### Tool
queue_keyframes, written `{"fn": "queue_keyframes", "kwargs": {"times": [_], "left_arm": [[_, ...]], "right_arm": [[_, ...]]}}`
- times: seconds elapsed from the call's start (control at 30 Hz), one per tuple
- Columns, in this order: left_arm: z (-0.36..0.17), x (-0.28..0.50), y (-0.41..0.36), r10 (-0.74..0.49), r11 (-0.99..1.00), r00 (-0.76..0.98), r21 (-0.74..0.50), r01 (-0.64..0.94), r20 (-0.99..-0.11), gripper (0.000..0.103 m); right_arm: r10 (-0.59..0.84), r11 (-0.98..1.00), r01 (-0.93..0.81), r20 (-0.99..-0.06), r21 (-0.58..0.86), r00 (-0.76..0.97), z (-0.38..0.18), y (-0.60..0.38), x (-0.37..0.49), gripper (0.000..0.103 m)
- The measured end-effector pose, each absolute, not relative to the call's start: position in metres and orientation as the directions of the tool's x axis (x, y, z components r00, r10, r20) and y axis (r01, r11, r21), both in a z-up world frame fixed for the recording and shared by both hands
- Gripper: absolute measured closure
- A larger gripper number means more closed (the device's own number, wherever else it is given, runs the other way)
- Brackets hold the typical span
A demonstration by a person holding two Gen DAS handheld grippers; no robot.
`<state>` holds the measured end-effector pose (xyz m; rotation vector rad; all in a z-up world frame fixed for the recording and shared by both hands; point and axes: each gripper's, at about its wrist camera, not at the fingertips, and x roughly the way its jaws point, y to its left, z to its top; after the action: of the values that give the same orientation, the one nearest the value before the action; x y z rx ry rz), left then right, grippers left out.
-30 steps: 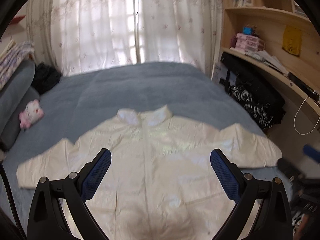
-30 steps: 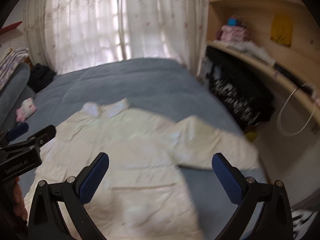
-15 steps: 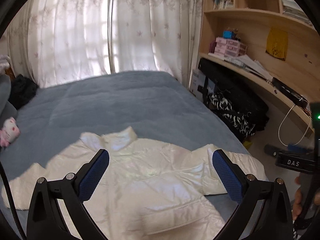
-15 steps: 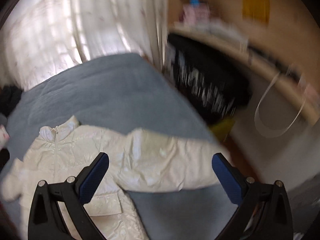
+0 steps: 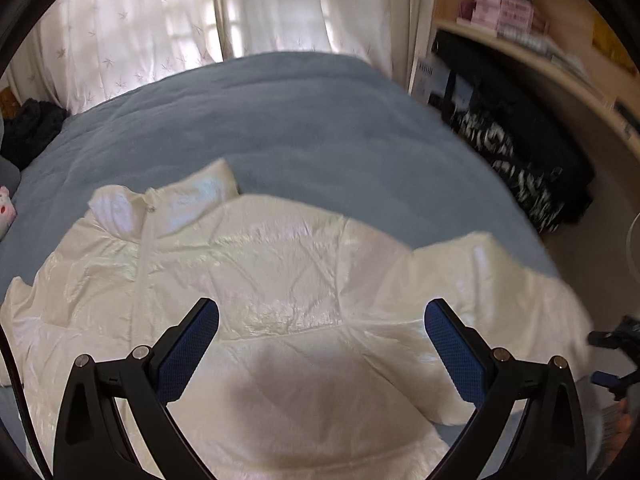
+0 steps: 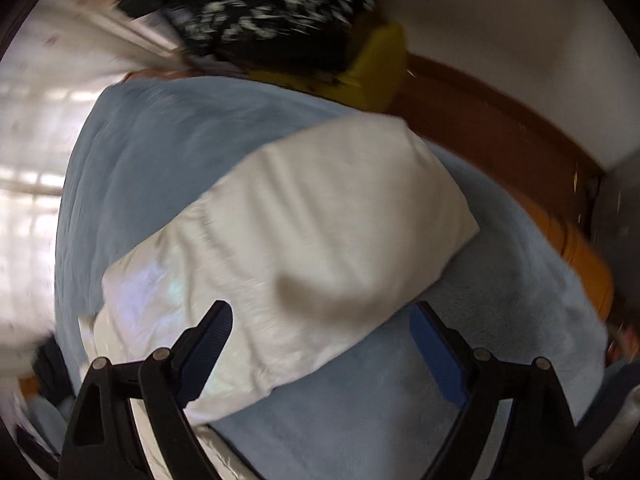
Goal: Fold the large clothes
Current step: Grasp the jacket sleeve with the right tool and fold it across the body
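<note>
A glossy cream puffer jacket [image 5: 248,280] lies front up and spread out on the blue bed [image 5: 280,128], collar toward the window. My left gripper [image 5: 320,344] hovers open over the jacket's chest, nothing between its blue pads. In the right wrist view the jacket's sleeve [image 6: 304,224] stretches across the blue cover toward the bed's edge. My right gripper [image 6: 320,348] points steeply down over the sleeve's lower edge; its jaws are wide and closing, the pads clear of the fabric. The right gripper also shows at the far right of the left wrist view [image 5: 612,356].
Sheer curtains [image 5: 192,12] hang behind the bed. Wooden shelves [image 5: 520,32] and a black patterned bag [image 5: 520,160] stand along the right side. A plush toy [image 5: 6,204] and dark clothes [image 5: 32,128] lie at the left. A yellow object [image 6: 376,64] and brown floor [image 6: 480,128] lie past the bed edge.
Both grippers have dropped closer to the jacket. The right one rolled and swung over to the sleeve at the bed's right edge, its jaws narrowing slightly. The left moved over the chest.
</note>
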<state>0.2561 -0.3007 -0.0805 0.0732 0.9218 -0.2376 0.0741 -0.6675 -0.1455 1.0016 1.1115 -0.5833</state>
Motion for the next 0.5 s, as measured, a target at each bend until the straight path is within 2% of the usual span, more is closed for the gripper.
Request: {"fn": "queue_keyframes", "kwargs": {"times": [0.17, 0.27, 0.3, 0.37, 0.4, 0.43, 0.47, 0.5], "left_arm": [[-0.109, 0.267, -0.311, -0.201, 0.971, 0.542, -0.092, 0.22, -0.816, 0.001], [-0.124, 0.27, -0.313, -0.215, 0.97, 0.507, -0.121, 0.212, -0.835, 0.001], [-0.126, 0.27, -0.312, -0.218, 0.969, 0.506, -0.125, 0.211, -0.835, 0.002], [-0.129, 0.269, -0.308, -0.232, 0.967, 0.503, -0.14, 0.214, -0.832, 0.005], [-0.129, 0.269, -0.306, -0.237, 0.966, 0.502, -0.145, 0.215, -0.831, 0.007], [-0.127, 0.268, -0.303, -0.235, 0.967, 0.505, -0.145, 0.21, -0.83, 0.015], [-0.124, 0.266, -0.297, -0.226, 0.969, 0.51, -0.139, 0.202, -0.83, 0.024], [-0.119, 0.264, -0.292, -0.228, 0.969, 0.511, -0.143, 0.2, -0.829, 0.027]], "right_arm": [[0.139, 0.329, 0.838, -0.9, 0.436, 0.413, -0.179, -0.679, 0.066, 0.012], [0.117, 0.262, 0.844, -0.884, 0.467, 0.453, -0.194, -0.683, 0.063, 0.014], [0.088, 0.256, 0.845, -0.882, 0.47, 0.463, -0.194, -0.681, 0.062, 0.02], [0.041, 0.268, 0.849, -0.886, 0.455, 0.462, -0.19, -0.679, 0.064, 0.039], [0.024, 0.27, 0.849, -0.885, 0.454, 0.465, -0.189, -0.679, 0.065, 0.063], [0.012, 0.272, 0.837, -0.871, 0.475, 0.491, -0.185, -0.679, 0.065, 0.085], [0.001, 0.274, 0.825, -0.858, 0.493, 0.513, -0.179, -0.678, 0.065, 0.09], [-0.021, 0.279, 0.821, -0.851, 0.499, 0.524, -0.172, -0.676, 0.066, 0.092]]}}
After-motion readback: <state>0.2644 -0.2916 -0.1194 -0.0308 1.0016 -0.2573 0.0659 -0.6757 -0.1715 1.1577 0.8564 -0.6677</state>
